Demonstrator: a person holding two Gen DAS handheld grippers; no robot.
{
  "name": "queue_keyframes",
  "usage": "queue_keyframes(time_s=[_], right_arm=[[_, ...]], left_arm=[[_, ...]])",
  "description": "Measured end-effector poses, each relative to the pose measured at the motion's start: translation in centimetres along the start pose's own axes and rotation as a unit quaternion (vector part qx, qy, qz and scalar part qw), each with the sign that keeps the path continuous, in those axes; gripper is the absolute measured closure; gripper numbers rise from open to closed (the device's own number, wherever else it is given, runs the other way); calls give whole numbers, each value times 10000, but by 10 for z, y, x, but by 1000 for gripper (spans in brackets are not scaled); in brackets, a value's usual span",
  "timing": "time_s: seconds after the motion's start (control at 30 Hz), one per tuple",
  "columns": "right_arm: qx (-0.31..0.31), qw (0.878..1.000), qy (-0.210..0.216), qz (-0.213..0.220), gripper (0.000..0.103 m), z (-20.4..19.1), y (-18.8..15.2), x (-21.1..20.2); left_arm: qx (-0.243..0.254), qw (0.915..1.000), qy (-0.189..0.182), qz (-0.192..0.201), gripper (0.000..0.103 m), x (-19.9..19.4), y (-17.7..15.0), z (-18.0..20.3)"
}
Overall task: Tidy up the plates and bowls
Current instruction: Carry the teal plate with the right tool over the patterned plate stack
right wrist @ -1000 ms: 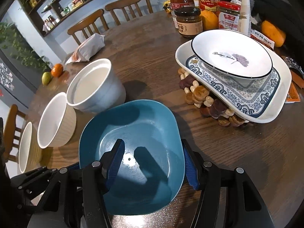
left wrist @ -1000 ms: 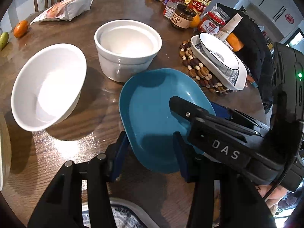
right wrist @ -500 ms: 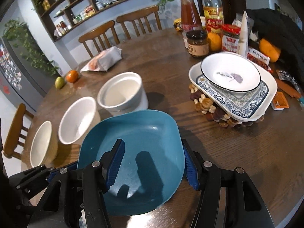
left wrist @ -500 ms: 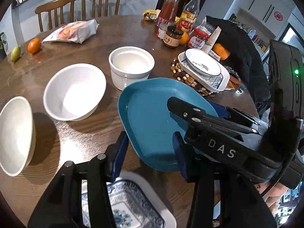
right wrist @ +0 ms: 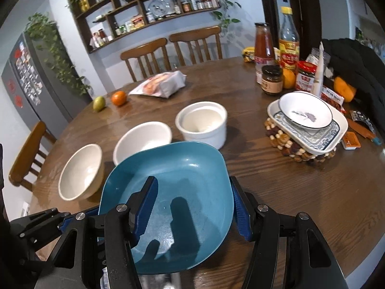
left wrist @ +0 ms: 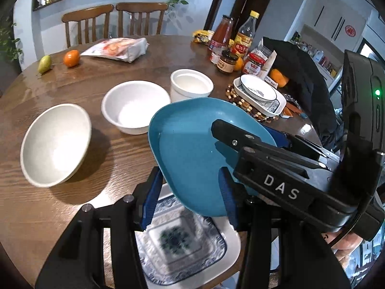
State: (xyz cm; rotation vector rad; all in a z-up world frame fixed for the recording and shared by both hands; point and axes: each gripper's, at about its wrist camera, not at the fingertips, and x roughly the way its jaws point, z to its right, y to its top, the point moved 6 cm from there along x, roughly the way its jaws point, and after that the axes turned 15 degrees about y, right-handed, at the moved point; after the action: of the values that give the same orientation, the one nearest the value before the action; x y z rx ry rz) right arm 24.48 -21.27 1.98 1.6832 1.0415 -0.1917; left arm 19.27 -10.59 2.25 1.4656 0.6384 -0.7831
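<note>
Tilting up off the table (right wrist: 300, 192), the blue plate (right wrist: 182, 180) points toward the chairs.

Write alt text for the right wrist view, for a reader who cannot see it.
A blue plate is held up between the right gripper and the left gripper, above a round wooden table. Behind it stand three white bowls, and to the right two plates stacked on a beaded trivet.

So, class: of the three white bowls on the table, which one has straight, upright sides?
The one nearest the sauce jars, the straight-sided bowl. Its wall stands vertical with a stepped rim, while the middle bowl and the end bowl flare outward.
</note>
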Motion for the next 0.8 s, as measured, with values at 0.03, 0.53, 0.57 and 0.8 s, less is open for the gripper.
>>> queue_keyframes(time_s=[0.03, 0.53, 0.57, 0.8], right_arm=[[-30, 10000, 28, 24, 41, -6, -2, -1], [-230, 9995, 165, 152, 41, -56, -43, -8], [-232, 9995, 156, 149, 41, -58, -45, -8], [-153, 9998, 103, 64, 41, -61, -67, -3]], left_arm=[[1, 10000, 16, 33, 57, -3, -3, -3], [13, 9998, 132, 173, 57, -29, -50, -35], [7, 9998, 114, 160, 57, -29, -52, -37], [57, 9999, 101, -7, 57, -23, -73, -41]])
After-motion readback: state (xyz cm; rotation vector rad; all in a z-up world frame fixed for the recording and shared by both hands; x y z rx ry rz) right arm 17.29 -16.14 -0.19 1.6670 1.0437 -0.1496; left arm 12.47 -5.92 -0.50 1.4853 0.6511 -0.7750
